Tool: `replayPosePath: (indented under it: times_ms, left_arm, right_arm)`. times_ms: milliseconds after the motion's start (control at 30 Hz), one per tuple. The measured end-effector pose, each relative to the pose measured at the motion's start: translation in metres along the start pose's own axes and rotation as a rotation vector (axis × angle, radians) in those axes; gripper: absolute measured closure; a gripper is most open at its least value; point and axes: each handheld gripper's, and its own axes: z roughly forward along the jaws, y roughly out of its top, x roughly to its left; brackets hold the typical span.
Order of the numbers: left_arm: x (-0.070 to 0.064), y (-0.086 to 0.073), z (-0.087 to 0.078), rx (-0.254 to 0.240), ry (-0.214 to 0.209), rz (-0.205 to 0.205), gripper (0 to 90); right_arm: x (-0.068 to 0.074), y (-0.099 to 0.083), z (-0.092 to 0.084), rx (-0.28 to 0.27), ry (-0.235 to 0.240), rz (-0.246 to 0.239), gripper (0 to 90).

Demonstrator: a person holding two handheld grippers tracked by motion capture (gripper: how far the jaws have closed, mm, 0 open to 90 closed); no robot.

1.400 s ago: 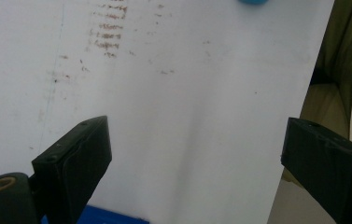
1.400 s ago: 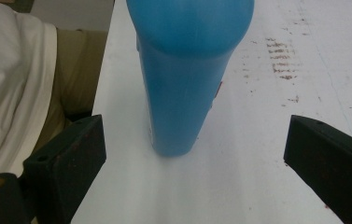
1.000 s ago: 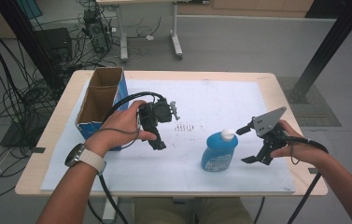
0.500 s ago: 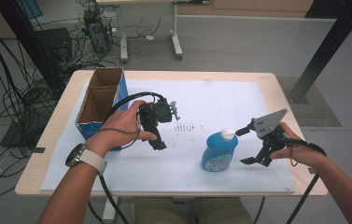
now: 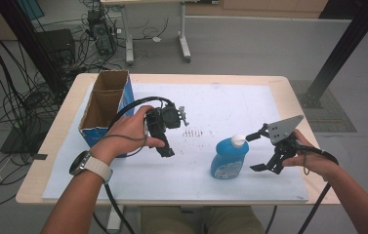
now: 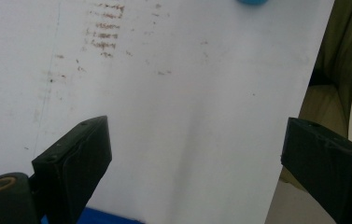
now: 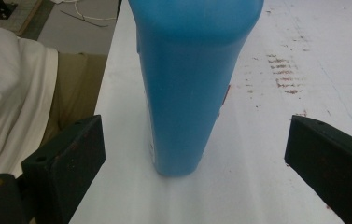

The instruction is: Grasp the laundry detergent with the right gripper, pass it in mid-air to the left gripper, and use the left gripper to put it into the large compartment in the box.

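Black jaws of the right gripper (image 7: 194,154) stood spread wide, one on each side of a blue bottle (image 7: 190,79) but touching neither side of it; nothing was held. The bottle stood upright on the white sheet (image 5: 230,105) covering the counter, near its front edge, its pale cap (image 5: 238,140) on top. Seen from above, the right gripper (image 5: 261,152) hovered just beside the bottle (image 5: 228,158), coming in from the right, so the step in hand looked like the approach to a grasp. Next, I judged, the jaws would need to slide farther along until the body sat squarely between them, then close evenly so the bottle would not tip.

Farther left, the left gripper (image 5: 167,146) hung over bare sheet, its jaws (image 6: 192,163) also wide apart and empty, a patch of faint brown marks (image 6: 104,28) on the sheet ahead of them. Behind the left hand (image 5: 128,132) an open cardboard box (image 5: 104,105) with blue sides stood at the counter's left edge.
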Motion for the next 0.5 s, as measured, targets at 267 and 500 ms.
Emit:
replayPosePath:
  times_ms: [267, 500]
  left_arm:
    - [0.0004, 0.0, -0.0005, 0.002, 0.002, -0.005, 9.0]
    - [-0.0002, 0.002, -0.0005, 0.002, 0.004, -0.003, 9.0]
  right_arm:
    - [0.0002, -0.0043, 0.0025, -0.024, 0.001, 0.01, 4.6]
    - [0.0008, -0.0042, 0.001, -0.036, -0.002, 0.007, 4.7]
